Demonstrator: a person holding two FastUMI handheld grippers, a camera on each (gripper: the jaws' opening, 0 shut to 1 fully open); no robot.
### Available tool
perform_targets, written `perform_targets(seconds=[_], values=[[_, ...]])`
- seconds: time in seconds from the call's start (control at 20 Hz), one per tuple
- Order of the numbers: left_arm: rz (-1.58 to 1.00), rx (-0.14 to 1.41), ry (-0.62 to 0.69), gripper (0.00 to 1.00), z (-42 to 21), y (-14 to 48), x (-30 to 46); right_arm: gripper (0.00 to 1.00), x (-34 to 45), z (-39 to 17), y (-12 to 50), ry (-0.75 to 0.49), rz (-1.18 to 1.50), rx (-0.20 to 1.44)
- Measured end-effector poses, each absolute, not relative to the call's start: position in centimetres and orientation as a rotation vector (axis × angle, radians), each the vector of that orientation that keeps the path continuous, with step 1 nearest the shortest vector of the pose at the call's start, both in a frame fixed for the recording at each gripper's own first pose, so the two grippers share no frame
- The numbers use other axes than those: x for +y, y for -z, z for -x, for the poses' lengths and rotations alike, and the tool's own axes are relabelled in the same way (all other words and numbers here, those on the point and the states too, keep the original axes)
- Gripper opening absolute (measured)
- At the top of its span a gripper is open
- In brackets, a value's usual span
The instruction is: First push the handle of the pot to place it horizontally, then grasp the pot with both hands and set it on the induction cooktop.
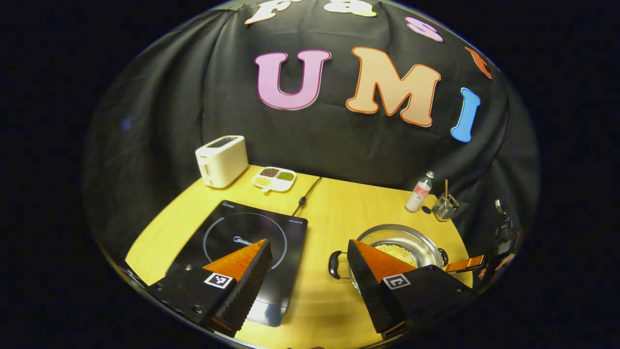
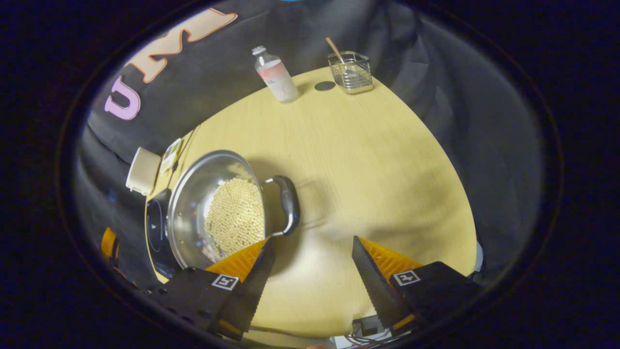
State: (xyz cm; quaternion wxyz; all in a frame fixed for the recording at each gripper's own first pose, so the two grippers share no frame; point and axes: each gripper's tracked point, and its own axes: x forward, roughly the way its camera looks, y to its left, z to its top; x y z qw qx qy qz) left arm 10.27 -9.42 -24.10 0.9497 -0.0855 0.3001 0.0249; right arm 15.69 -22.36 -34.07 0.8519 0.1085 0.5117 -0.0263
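The pot [image 1: 399,249] of yellow beans sat on the table [image 1: 334,203], at three o'clock from the cooktop [image 1: 252,237], not yet lifted. Both the left gripper [image 1: 310,261] and right gripper [image 2: 312,261] were spread apart, empty, near its handles [image 2: 288,206].

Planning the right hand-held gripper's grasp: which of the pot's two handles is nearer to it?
The handle on the pot's bare-table side, just ahead of the right hand-held gripper; the other faces the cooktop.
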Motion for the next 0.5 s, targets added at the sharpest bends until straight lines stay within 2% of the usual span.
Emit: perform_targets(seconds=[0.25,0.5], values=[[0.237,0.72,-0.017,0.98,-12.7,28.4,-10.7,0.99,-21.2,-18.0,32.8,-0.009,-0.24,1.067],[0.275,0.857,0.061,0.98,-13.8,32.8,-12.4,0.99,-19.9,-19.7,35.2,-0.061,-0.225,1.135]])
